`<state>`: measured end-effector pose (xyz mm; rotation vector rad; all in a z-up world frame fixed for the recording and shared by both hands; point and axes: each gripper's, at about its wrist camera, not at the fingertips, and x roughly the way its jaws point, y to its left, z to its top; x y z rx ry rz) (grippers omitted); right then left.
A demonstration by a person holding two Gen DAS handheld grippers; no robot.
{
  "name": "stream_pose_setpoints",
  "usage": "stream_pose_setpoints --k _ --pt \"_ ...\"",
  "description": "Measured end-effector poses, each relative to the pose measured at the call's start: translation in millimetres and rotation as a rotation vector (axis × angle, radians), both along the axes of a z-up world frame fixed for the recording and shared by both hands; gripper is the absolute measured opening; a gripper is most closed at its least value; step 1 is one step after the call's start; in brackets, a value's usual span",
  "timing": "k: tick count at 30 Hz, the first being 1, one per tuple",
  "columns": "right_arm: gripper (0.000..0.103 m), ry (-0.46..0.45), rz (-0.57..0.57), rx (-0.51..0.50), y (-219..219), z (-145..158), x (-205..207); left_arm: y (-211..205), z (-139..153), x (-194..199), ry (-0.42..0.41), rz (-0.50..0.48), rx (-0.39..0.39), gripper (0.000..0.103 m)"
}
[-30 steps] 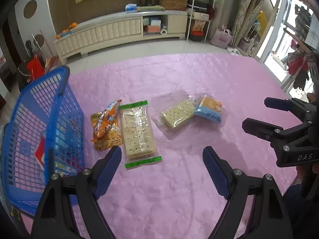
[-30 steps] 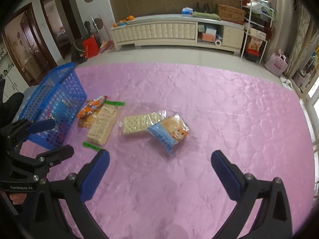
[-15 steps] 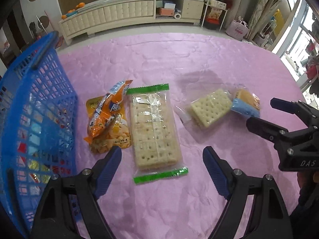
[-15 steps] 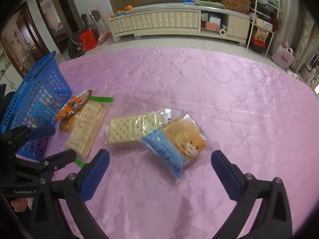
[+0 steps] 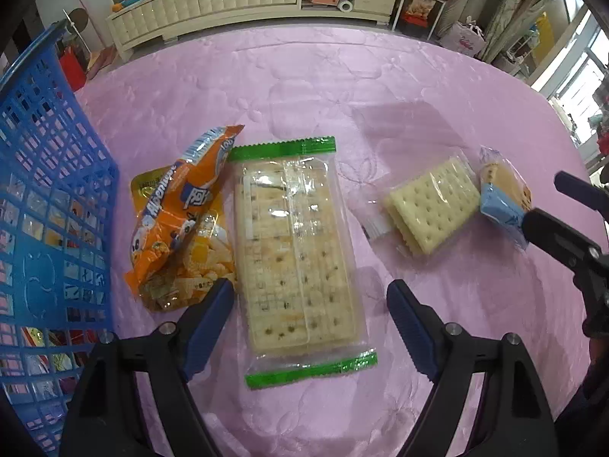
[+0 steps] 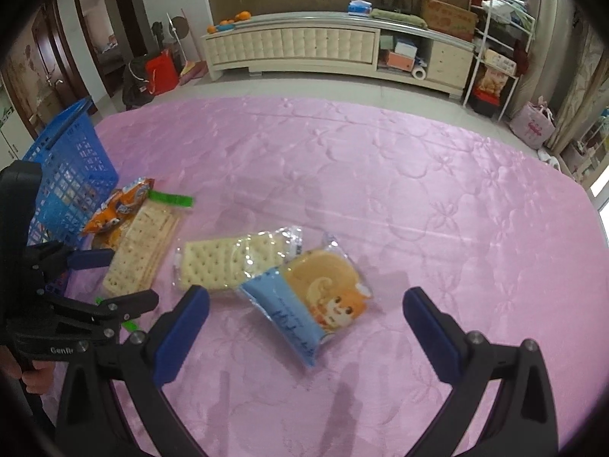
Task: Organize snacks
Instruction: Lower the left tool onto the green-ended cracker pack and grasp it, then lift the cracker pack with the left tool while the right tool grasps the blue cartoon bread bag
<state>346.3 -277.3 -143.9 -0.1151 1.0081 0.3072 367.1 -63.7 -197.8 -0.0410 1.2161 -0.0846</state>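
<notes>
Left wrist view: both grippers open over the snacks, nothing picked yet

Left wrist view, left gripper (image 5: pixel 310 306): jaws apart, straddling the near end of the green-sealed cracker pack (image 5: pixel 298 259); pads not touching it. Orange snack bag (image 5: pixel 179 209) lies against the pack's left edge, right beside the left pad. Blue basket (image 5: pixel 45 205) sits further left, some packets already inside.

Right gripper (image 6: pixel 304 323): jaws apart, empty, hovering over the blue bun packet (image 6: pixel 312 299). That packet overlaps one end of the clear cracker packet (image 6: pixel 228 261). All four snacks rest on the pink cloth (image 6: pixel 418 198).

Risks, as I judge them:
- Left pad closes onto the orange bag's edge as well, dragging it along or skewing the grip.
- Wide, stiff pack with slick film could slip or tilt out; squeezing hard could crack the crackers.
- Lifting the bun packet could shift the clear packet underneath.
- Grippers are near each other; the arms could clash.

Writing: "Genfl…" partly visible on the left gripper body in the right wrist view. Orange bag lettering and the bun packet's script not legible.
</notes>
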Motion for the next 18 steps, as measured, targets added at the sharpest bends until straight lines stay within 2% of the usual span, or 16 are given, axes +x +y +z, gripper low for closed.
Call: stream_pose_setpoints --k 4,6,8,10,13,18 --pt "0.103 0.001 -0.008 0.000 -5.6 0.5 -1.1 -4.0 1.6 7.6 0.008 0.018 -0.001 0.071" --pt "0.103 0.000 -0.012 0.002 -8.9 1.7 -2.2 -4.9 1.7 11.8 0.013 0.029 0.010 0.058" --pt "0.103 -0.004 -0.023 0.001 -11.9 2.8 -1.9 -6.4 3.4 14.0 0.016 0.029 0.024 0.054" --pt "0.103 -0.015 -0.064 -0.011 -16.6 3.8 -1.2 -6.8 4.2 15.1 0.017 0.027 0.032 0.053" --pt "0.103 0.003 -0.100 0.027 -26.6 3.6 3.2 -7.1 6.5 13.9 0.009 0.039 0.034 0.053" --pt "0.103 0.056 -0.159 0.083 -40.0 2.3 14.6 -6.3 25.7 -3.3 -0.050 0.066 0.019 0.052"
